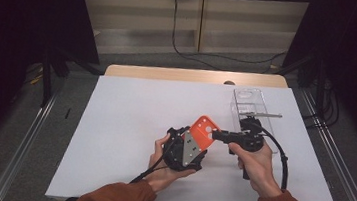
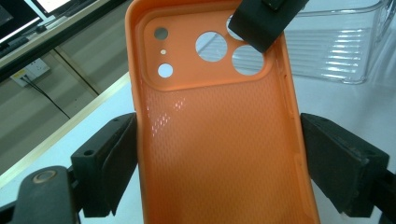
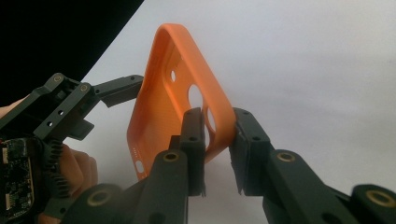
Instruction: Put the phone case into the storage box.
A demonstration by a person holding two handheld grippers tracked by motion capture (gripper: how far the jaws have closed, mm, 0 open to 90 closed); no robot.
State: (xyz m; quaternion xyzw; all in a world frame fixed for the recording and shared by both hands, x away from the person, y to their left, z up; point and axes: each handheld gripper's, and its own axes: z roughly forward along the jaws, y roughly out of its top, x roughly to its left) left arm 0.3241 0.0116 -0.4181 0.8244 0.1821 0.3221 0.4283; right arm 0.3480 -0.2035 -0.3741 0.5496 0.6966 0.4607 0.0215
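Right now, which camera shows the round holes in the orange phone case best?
The left gripper view: the orange phone case faces it, holes plain. The right gripper view shows it edge-on, holes narrowed. In the high view it is small, with one hole visible.

One camera looks down from above; two gripper cameras sit close, sharing the orange phone case (image 1: 202, 131).

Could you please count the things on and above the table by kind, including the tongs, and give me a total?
Orange phone case: 1, held above the table
Clear plastic box: 1, standing on the white table
Black tongs: 2, the left tongs clamping the case's two long sides, the right tongs pinching its edge near the camera cut-outs
Total: 4
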